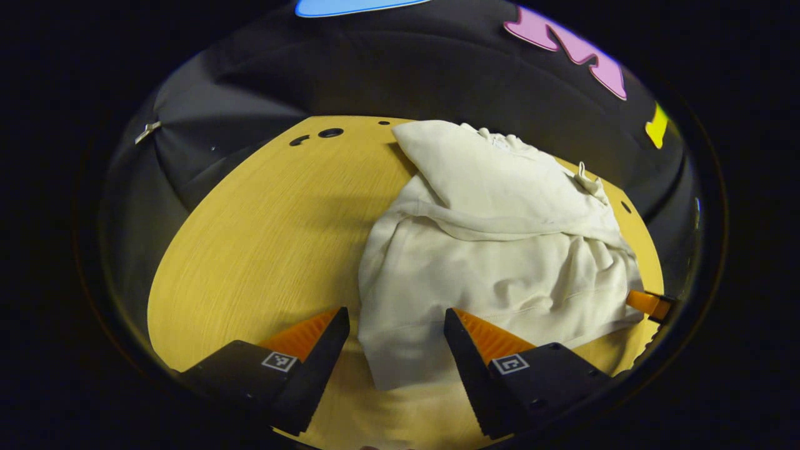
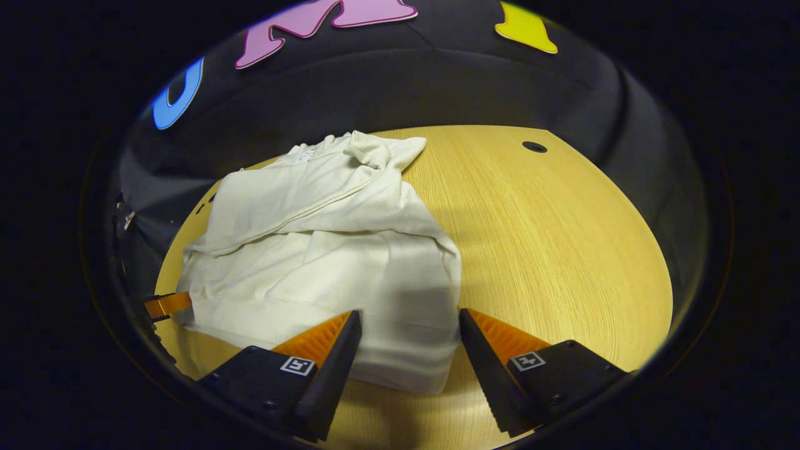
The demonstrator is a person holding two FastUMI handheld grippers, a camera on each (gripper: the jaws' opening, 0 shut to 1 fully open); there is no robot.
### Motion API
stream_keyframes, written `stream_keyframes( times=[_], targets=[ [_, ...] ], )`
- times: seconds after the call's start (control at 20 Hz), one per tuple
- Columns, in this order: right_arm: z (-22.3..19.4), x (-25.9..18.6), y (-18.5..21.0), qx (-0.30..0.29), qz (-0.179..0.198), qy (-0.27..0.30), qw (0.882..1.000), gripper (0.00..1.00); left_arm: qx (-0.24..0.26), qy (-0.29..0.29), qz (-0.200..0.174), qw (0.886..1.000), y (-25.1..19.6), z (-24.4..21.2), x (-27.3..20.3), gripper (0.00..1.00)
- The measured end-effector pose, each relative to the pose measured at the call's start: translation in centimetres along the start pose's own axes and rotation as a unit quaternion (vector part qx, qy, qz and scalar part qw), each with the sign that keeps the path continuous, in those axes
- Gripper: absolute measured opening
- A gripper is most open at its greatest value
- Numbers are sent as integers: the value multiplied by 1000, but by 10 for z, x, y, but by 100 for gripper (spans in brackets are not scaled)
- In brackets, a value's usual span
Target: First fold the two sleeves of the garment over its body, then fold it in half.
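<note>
The cream hoodie [image 1: 500,262] lies on the round wooden table [image 1: 262,250], in the half nearer the black cloth wall, and both sleeves seem already folded over its body: one sleeve [image 1: 500,222] makes a thick band across the chest, so I judge the sleeve step is done and the fold in half is what remains. This would explain why the two grippers wait at the hem [image 2: 387,362], one at each bottom corner. The left gripper [image 1: 397,328] has its jaws wide apart, with the near corner of the hem lying between them but not pressed, so it is released and holds nothing. The right gripper [image 2: 409,331] is also spread open over the other corner of the hem, gripping nothing; its tip also shows at the far edge of the left gripper view [image 1: 650,304]. From this position both could close on the hem and carry it up toward the hood [image 2: 375,150], which lies crumpled at the far end. The cloth looks like heavy, soft fleece, matt and with rounded folds, with a ribbed band along the bottom. The table is smooth pale wood with fine straight grain and some small dark holes [image 2: 534,147].
</note>
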State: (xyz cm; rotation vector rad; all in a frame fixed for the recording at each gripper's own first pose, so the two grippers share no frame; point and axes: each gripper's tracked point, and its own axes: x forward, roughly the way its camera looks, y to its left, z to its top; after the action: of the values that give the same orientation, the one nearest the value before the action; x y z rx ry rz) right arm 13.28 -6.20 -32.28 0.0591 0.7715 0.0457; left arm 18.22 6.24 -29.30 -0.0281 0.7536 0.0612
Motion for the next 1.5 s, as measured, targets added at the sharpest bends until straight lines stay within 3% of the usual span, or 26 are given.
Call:
stream_keyframes(
  times=[0.1,0.15,0.2,0.25,0.3,0.35,0.4,0.5,0.65,0.8,1.15,1.45,1.5],
  targets=[
    [-1,1,9,-17,9,-1,1000,92,14,-5,-2,1000,-12,2,2,85],
    [0,0,16,-20,20,-2,1000,88,15,-9,-4,1000,-15,2,3,65],
    [-2,2,24,-22,36,-3,999,75,12,-9,-10,1000,-20,2,4,66],
    [-3,1,32,-22,53,-4,998,70,11,-12,-13,1000,-23,2,4,45],
    [-2,5,32,-27,56,-12,998,35,11,-18,-12,1000,-26,3,3,36],
    [-4,6,35,-31,64,-12,997,26,13,-22,-7,1000,-27,2,4,28],
    [-4,4,36,-31,67,-14,997,28,13,-28,-2,1000,-29,2,4,27],
    [-3,2,41,-23,86,-13,996,12,14,-44,4,999,-32,5,3,20],
    [-2,6,43,-10,108,-5,994,7,-12,-66,-9,998,-40,8,3,7],
    [-1,4,42,-12,108,-7,994,7,-4,-116,5,993,-41,19,-1,6],
    [26,-1,46,3,119,-41,992,7,-58,-172,-47,982,-53,49,-8,6],
    [75,3,70,3,140,-97,985,7,-97,-238,-69,964,-53,101,-15,6],
    [88,5,74,8,143,-111,984,7,-105,-249,-74,960,-54,112,-15,10]
  ],
)
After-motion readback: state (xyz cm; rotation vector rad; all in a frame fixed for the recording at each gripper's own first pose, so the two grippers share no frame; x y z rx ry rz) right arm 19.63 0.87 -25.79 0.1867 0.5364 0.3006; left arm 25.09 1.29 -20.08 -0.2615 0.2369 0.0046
